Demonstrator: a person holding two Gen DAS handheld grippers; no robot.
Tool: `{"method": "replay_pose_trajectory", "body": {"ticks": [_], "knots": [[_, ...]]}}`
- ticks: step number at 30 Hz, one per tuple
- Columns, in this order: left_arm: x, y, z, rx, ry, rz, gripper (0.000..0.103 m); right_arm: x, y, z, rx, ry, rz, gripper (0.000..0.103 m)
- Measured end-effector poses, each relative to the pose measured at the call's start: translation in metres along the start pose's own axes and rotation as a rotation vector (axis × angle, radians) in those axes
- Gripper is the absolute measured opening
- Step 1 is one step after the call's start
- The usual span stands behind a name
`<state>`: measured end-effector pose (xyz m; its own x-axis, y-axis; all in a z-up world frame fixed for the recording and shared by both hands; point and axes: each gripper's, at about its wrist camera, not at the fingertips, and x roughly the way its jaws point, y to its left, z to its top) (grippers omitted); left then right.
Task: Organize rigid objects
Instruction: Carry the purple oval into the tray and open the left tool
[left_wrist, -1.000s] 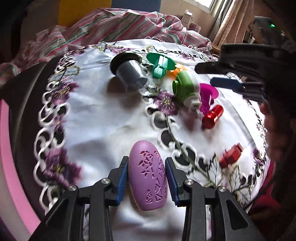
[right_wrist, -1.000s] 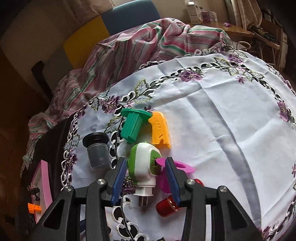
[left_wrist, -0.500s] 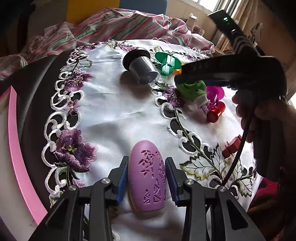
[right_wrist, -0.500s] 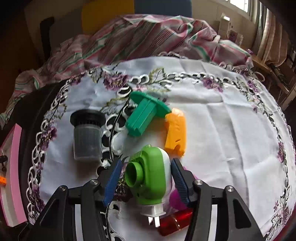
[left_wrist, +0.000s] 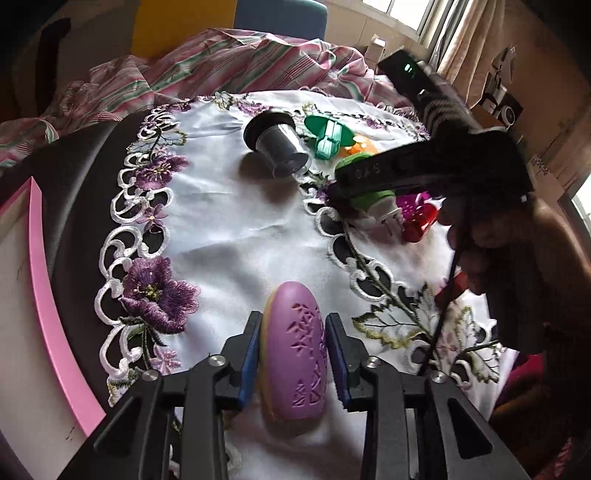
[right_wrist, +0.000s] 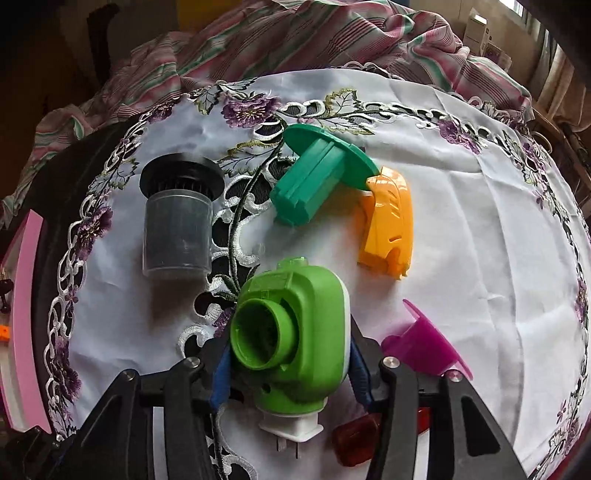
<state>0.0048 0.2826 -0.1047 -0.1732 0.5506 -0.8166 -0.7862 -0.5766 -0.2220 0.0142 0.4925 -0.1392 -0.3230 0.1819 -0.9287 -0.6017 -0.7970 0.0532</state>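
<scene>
My left gripper (left_wrist: 293, 354) is shut on a purple oval case (left_wrist: 293, 354) with cut-out leaf patterns, held just over the embroidered white tablecloth (left_wrist: 221, 229). My right gripper (right_wrist: 290, 365) is shut on a green and white plug-in device (right_wrist: 295, 343), its white prongs pointing back toward me. In the left wrist view the right gripper (left_wrist: 373, 184) shows at the right over the green device (left_wrist: 369, 201).
On the cloth lie a grey cylinder with a black rim (right_wrist: 177, 221), a teal flanged part (right_wrist: 317, 181), an orange shell (right_wrist: 388, 229), a magenta funnel piece (right_wrist: 424, 343) and red pieces (right_wrist: 354, 439). A pink-edged tray (left_wrist: 48, 280) sits at the left. Striped fabric (right_wrist: 295, 40) lies behind.
My right gripper has closed in on the green device and tilted it so its round opening faces the camera. My left gripper has drawn back toward the left with the purple case.
</scene>
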Motion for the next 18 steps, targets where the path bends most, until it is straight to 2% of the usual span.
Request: {"method": "replay_pose_trajectory", "body": {"ticks": [5, 13, 18], "knots": [[-0.023, 0.0, 0.001, 0.007, -0.044, -0.011, 0.029, 0.001, 0.001, -0.002, 0.004, -0.001, -0.001, 0.052], [-0.015, 0.007, -0.008, 0.01, -0.014, -0.008, 0.029, -0.001, 0.004, -0.001, -0.025, -0.011, -0.03, 0.052], [-0.028, 0.005, -0.006, 0.005, -0.034, -0.027, 0.028, -0.001, 0.007, 0.0, -0.046, -0.014, -0.04, 0.052]]}}
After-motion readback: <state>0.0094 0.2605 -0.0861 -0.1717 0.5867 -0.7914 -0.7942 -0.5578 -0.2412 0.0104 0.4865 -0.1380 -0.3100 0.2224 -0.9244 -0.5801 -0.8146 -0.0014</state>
